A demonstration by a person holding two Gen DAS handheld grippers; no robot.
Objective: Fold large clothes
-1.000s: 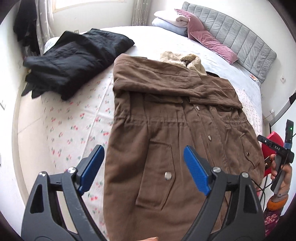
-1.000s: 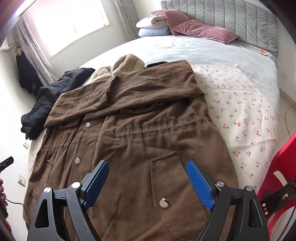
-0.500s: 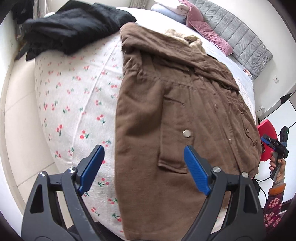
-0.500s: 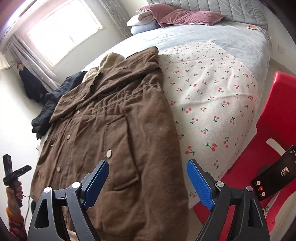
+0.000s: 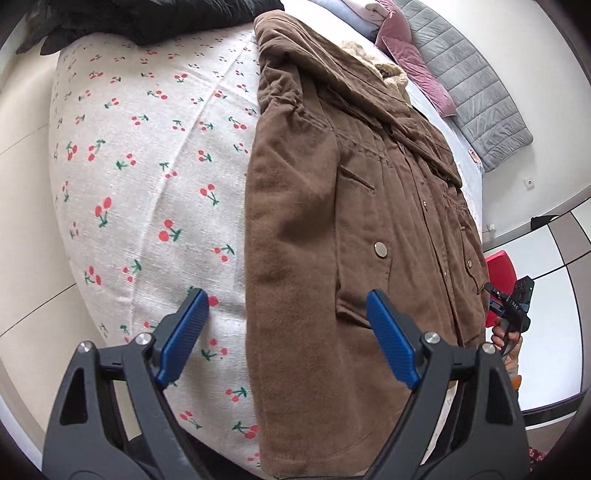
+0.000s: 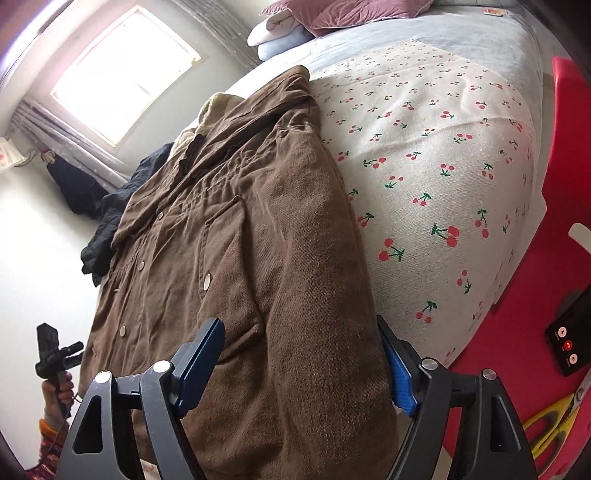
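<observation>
A large brown coat point(image 5: 332, 206) lies flat on the bed, front up, sleeves folded in, fleece collar at the far end. It also shows in the right wrist view point(image 6: 236, 236). My left gripper point(image 5: 288, 332) is open, low at the coat's left hem corner, jaws astride its left edge. My right gripper point(image 6: 303, 365) is open, low at the right hem corner, jaws either side of the coat's right edge; the right pad point(image 6: 400, 376) is partly hidden behind the cloth. Neither grips the coat.
The bed has a white cherry-print cover point(image 5: 147, 177). A black garment point(image 5: 140, 18) lies at its far left. Pillows point(image 6: 314, 18) and a grey headboard point(image 5: 480, 96) are beyond. A red stool point(image 6: 554, 258) with a phone point(image 6: 569, 343) and scissors stands right.
Both grippers have dropped down and pulled back to the hem end of the coat, left toward its left corner, right toward its right corner. The coat has not moved.
</observation>
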